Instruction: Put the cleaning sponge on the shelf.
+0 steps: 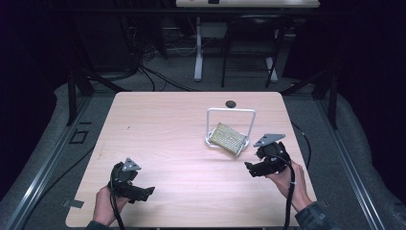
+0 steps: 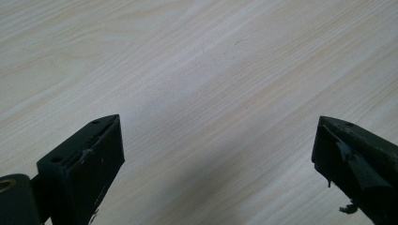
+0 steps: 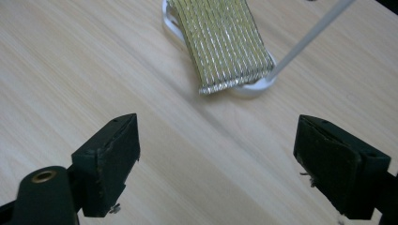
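Note:
A white wire stand sits right of the table's middle, with a flat gold woven pouch lying tilted across its base. In the right gripper view the pouch and the stand's base lie just ahead of the jaws. My right gripper hovers near the table's right edge, a little short of the pouch, open and holding nothing. My left gripper is low at the front left, open over bare wood.
The light wooden table has a small black round object near its far edge behind the stand. Beyond the table are dark floor, cables and legs of another desk.

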The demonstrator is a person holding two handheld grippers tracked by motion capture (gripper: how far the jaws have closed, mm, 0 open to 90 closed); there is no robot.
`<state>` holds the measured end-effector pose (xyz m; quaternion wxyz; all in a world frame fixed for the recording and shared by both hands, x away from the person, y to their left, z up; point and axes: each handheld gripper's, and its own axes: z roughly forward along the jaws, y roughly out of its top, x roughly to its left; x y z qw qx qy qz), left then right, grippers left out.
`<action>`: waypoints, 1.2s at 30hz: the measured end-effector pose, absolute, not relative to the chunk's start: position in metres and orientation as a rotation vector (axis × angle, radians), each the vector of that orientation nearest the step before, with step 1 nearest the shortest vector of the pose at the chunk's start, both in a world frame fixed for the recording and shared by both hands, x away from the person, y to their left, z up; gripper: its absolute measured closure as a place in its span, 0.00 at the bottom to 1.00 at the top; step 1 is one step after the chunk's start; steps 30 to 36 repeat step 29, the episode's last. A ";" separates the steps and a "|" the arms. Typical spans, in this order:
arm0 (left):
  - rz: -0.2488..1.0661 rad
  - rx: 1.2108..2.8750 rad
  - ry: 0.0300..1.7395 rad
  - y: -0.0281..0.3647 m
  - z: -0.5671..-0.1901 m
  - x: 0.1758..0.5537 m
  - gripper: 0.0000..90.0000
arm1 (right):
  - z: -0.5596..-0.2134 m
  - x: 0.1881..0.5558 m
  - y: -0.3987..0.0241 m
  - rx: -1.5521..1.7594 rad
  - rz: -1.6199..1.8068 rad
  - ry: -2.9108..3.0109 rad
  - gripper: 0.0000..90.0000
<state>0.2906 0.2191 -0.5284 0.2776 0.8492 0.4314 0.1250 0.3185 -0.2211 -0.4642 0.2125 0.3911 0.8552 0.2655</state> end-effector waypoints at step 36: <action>0.335 2.290 1.153 0.218 -0.529 0.292 0.03 | -0.510 0.288 -0.266 1.247 0.678 2.362 0.16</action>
